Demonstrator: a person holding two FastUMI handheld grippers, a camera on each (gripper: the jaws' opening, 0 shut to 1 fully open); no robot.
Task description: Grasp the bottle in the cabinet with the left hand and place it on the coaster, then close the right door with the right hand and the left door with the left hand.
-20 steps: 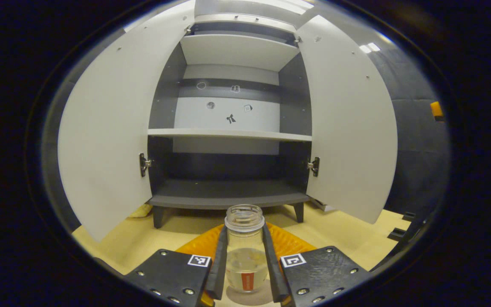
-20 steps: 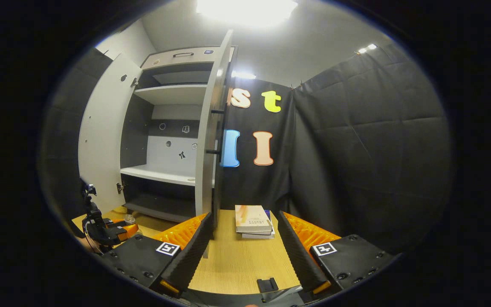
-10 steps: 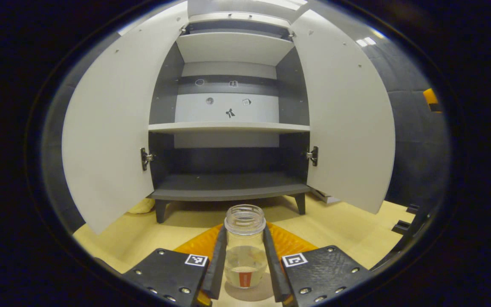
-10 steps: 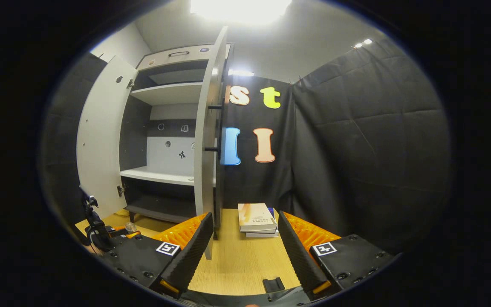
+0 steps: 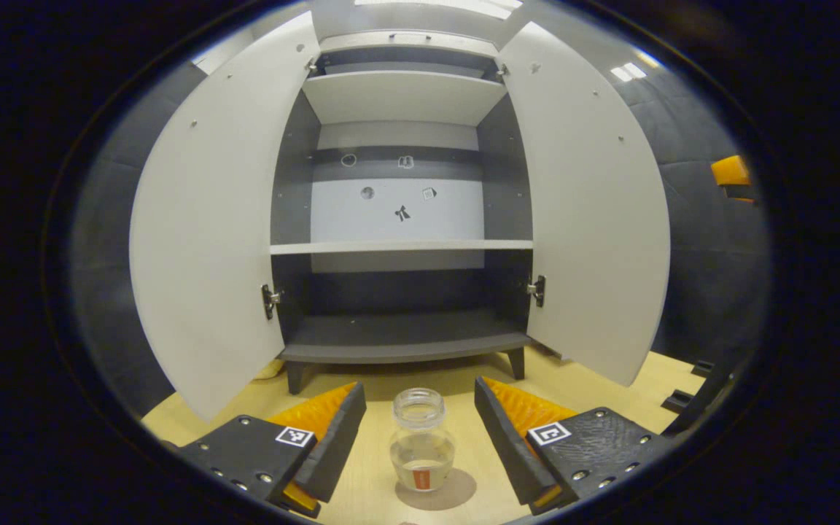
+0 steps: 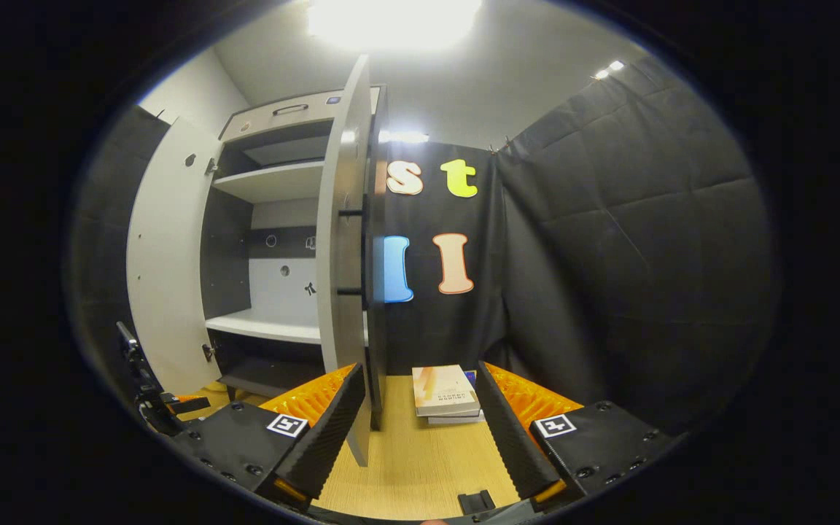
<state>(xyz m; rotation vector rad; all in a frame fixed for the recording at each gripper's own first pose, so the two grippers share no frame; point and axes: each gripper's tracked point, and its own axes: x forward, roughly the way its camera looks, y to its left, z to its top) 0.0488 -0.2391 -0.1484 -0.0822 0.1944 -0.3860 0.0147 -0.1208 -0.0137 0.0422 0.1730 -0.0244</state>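
Standing upright on the table (image 5: 201, 408), the bottle (image 5: 422, 437) is sitting between the fingers (image 5: 332, 452) of the left gripper (image 5: 420, 456), touching neither. That gripper's jaws are spreading wide, with clear gaps to the glass on both sides, and they are holding nothing. The bottle is clear, lidless, with a little liquid at the bottom and a small red label low on its front. Under it a round grey patch is showing; whether that is the coaster or only shadow I cannot tell.

Behind the bottle the cabinet (image 5: 399, 219) is facing the left gripper view, raised on short legs. Both doors are hanging wide open: the left door (image 5: 208, 219) is swinging out to one side, the right door (image 5: 595, 219) to the other. The shelves inside are lying bare, with a few small marks on the back panel.

In the right gripper view, the right gripper (image 6: 420, 430) is hovering low over the table (image 6: 420, 467), its jaws gaping and gripping nothing. The right door (image 6: 343, 255) is showing nearly edge-on just ahead of it, its lower corner hanging beside the gripper's left finger; contact cannot be judged. A dark handle is sticking out of the door's far face. A stack of books (image 6: 445, 394) is lying on the table beyond the fingers, near the black curtain. The left door (image 6: 165, 262) is standing open farther off, and part of the other gripper (image 6: 154, 397) is peeking in at the lower left.
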